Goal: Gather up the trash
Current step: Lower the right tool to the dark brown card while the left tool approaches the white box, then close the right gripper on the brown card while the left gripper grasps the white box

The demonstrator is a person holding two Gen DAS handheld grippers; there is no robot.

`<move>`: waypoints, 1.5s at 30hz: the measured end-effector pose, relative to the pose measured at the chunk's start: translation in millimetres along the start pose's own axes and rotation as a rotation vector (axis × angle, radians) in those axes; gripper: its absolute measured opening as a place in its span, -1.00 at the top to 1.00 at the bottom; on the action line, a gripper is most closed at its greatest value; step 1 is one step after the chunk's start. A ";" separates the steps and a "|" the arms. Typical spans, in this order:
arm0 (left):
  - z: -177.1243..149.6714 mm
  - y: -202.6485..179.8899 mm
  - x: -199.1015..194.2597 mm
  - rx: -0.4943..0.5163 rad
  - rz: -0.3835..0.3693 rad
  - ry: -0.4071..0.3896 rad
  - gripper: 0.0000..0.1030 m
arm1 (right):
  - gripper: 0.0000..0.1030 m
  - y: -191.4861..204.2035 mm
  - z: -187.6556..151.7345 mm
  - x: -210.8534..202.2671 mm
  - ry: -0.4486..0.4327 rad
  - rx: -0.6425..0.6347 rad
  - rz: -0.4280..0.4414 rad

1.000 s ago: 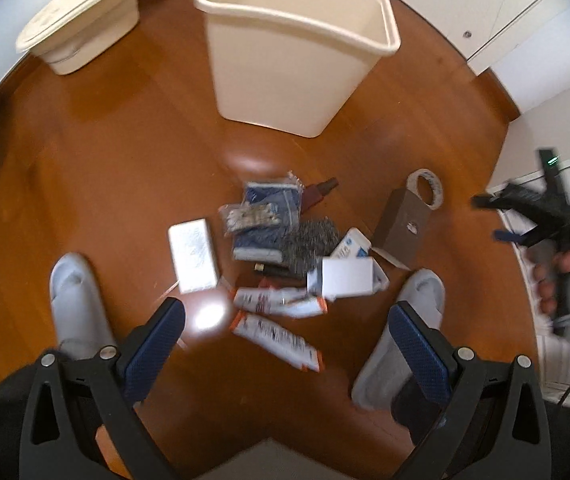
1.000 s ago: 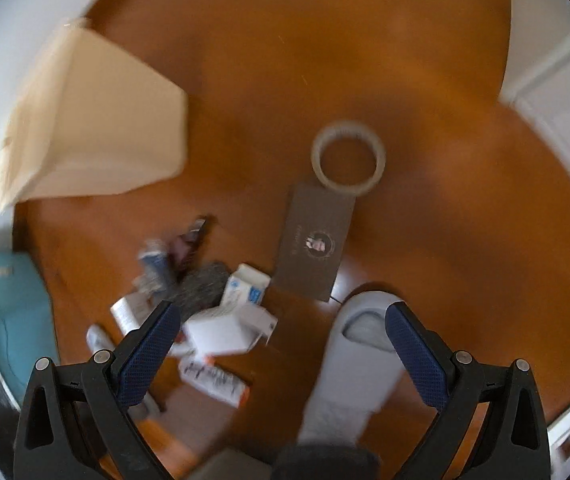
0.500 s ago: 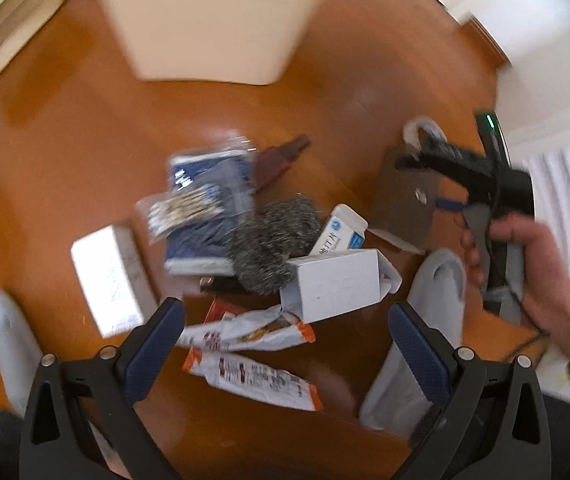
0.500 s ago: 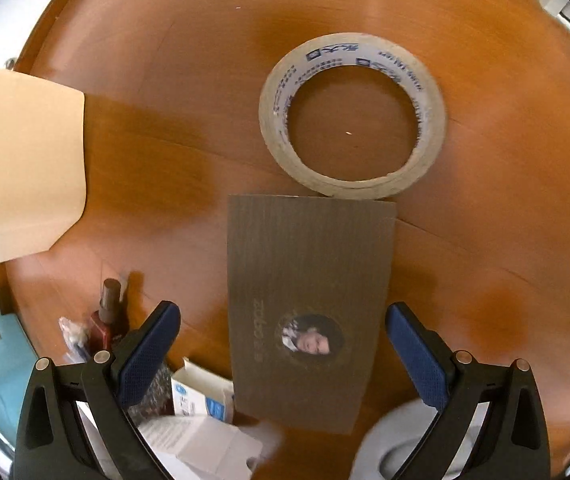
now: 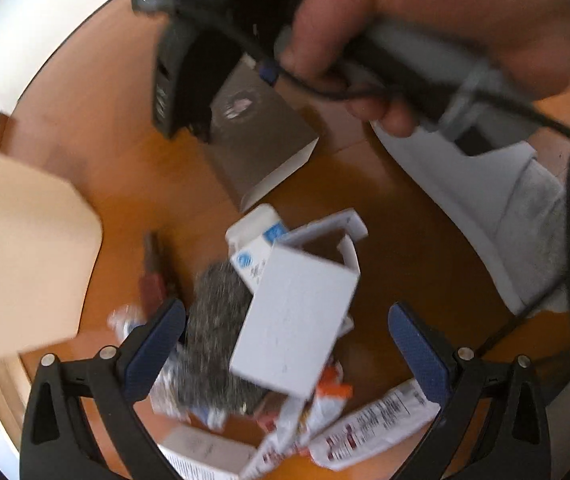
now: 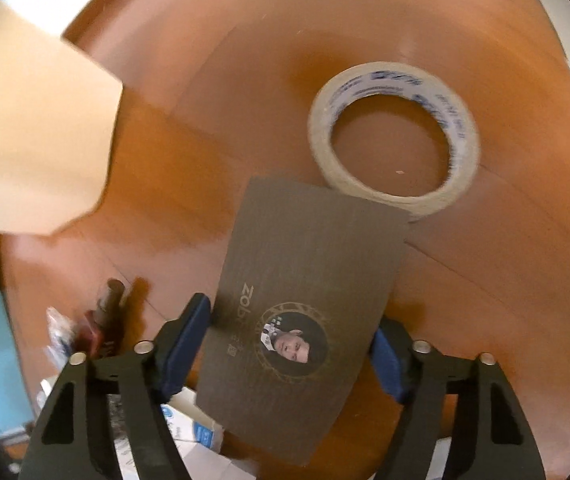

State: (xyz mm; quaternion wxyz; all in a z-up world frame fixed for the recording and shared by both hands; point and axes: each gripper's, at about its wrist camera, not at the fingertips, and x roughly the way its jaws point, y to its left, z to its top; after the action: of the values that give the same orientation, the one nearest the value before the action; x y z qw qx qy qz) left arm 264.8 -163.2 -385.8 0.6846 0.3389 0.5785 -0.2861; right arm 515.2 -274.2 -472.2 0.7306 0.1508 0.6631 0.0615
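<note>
The right gripper [image 6: 291, 344], wide open a moment ago, is clamping the brown box [image 6: 305, 300] beside the tape [image 6: 395, 136]; the left gripper [image 5: 287, 344] is descending open over the white carton [image 5: 297, 320], so both pickups are starting.
</note>
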 end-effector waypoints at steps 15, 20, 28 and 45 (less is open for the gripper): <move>19.7 -16.1 44.9 0.067 -0.067 0.071 -1.00 | -1.00 -24.1 -0.8 -10.2 0.006 0.142 0.107; 16.9 -21.6 46.6 0.054 -0.077 0.072 -1.00 | -1.00 13.3 1.3 -3.5 0.030 0.046 0.022; -6.0 -7.5 51.6 0.002 -0.088 0.075 -1.00 | -1.00 77.4 -5.2 43.1 0.083 0.052 -0.203; -13.5 -60.9 52.6 0.177 -0.042 0.016 -1.00 | -0.60 110.8 -15.3 0.9 -0.024 -0.194 -0.150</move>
State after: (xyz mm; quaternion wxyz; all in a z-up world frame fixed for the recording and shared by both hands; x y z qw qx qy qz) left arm 217.8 -189.3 -447.1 0.6409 0.3882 0.5636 -0.3478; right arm 512.3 -166.9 -440.8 0.7521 0.0298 0.6548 0.0688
